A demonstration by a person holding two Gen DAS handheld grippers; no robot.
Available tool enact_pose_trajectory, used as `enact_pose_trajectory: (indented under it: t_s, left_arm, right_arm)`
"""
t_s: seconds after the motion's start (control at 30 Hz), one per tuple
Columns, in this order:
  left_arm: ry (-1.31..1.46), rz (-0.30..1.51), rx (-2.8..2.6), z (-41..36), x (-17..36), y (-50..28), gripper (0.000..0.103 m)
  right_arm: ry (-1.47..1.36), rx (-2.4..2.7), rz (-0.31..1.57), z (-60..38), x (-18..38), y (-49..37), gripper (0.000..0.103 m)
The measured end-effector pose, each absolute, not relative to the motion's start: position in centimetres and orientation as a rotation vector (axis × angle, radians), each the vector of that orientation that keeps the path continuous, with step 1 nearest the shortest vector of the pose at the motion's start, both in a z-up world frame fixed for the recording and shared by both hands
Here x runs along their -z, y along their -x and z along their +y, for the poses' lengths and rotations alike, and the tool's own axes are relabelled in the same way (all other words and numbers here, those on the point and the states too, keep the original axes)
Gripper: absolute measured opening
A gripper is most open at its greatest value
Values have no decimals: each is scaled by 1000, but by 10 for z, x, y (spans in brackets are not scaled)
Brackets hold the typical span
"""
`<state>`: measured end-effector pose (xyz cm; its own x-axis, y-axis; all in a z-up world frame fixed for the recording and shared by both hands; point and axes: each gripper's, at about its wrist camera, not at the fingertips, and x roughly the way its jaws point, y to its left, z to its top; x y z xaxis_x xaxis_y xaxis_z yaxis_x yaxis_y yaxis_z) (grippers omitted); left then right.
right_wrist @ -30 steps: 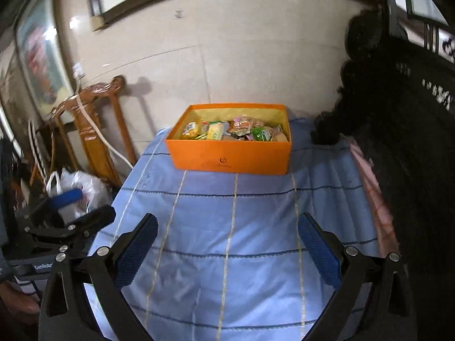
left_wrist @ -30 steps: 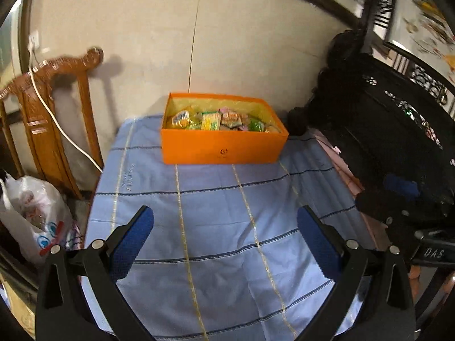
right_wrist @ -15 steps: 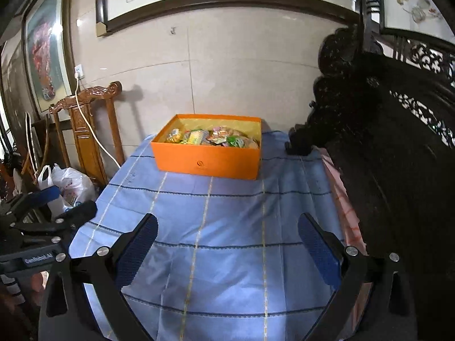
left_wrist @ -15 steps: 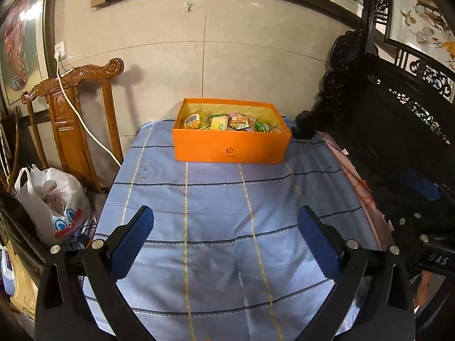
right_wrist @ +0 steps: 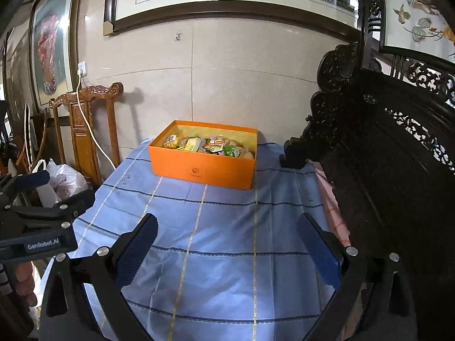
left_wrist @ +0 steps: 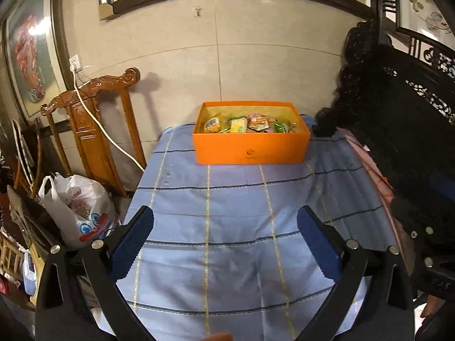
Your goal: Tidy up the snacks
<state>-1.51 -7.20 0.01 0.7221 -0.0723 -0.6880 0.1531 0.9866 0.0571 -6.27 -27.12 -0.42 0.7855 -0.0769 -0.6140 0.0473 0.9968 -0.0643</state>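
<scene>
Orange box of snacks sat at the desk's far edge by the wall, well beyond your left gripper and right gripper, whose jaws gaped wide, holding nothing.

An orange rectangular box stands open-topped and upright at the far end of the tabletop, close to the wall, with its long side facing the cameras and a small round logo centred on that face; its inner walls are pale yellow. Inside lie the snacks, a loose jumble of small wrapped packets in yellow, green, orange and pink, piled below the rim and leaning at mixed angles. In the right wrist view the box sits turned slightly, and the packets spread across its whole length.
</scene>
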Motion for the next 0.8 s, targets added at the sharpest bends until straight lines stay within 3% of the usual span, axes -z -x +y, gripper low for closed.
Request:
enact_pose_trajectory:
  t_s: [0.4,0.8]
  left_arm:
    - [-129,667,106,-69,-6,32,99]
    - [-76,792,97,-55,6,21,99]
  right_arm:
    - [73,92,696,-269,11,63,99]
    - [72,89,696,-272,11,67,99]
